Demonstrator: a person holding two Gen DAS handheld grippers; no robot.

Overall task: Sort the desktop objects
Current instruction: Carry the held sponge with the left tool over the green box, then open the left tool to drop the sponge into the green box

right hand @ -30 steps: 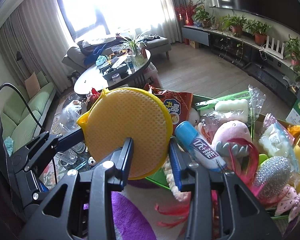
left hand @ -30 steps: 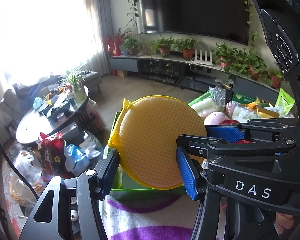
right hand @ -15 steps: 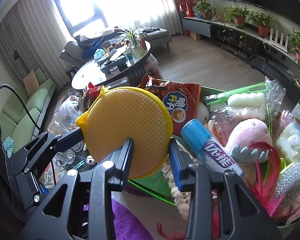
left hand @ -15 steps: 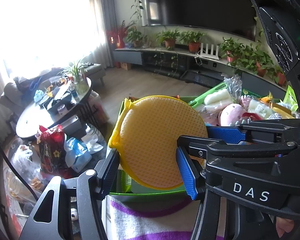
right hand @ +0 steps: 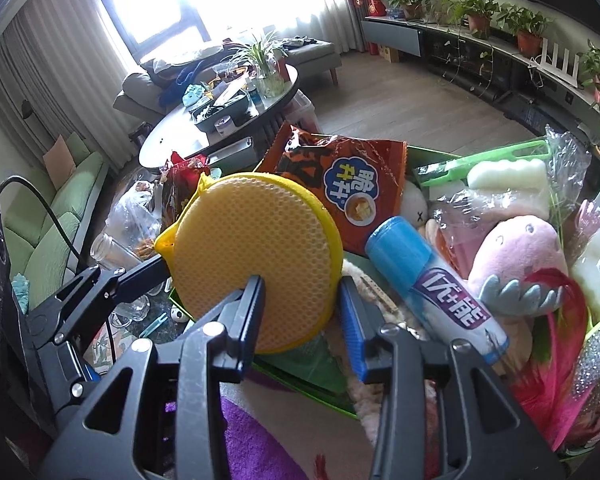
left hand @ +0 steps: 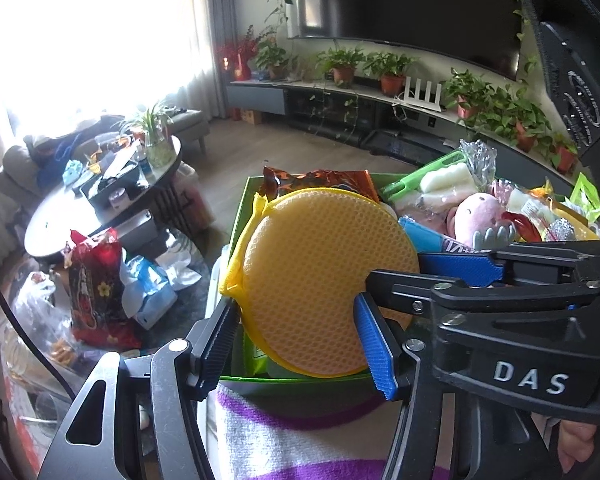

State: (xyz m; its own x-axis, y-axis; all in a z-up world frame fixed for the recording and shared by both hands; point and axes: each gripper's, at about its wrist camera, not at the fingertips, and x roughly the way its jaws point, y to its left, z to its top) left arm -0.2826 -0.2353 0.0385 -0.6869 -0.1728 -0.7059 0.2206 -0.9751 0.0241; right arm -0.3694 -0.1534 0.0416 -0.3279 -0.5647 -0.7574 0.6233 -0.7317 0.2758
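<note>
Yellow sponge [left hand: 320, 280], "DAS" hand-held gripper [left hand: 500, 276]

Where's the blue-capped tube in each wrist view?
Left wrist: blue-capped tube right of centre, mostly hidden behind the yellow round sponge and the other claw's blue finger.
Right wrist: tube in full view, right of centre, lying diagonally beside the pink plush toy.
Shared landmark: orange snack bag, behind the sponge in both.

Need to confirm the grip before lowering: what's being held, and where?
The yellow round sponge, by both grippers: the left gripper pinches its rim near a corner tab, the right gripper another stretch of rim.
</note>
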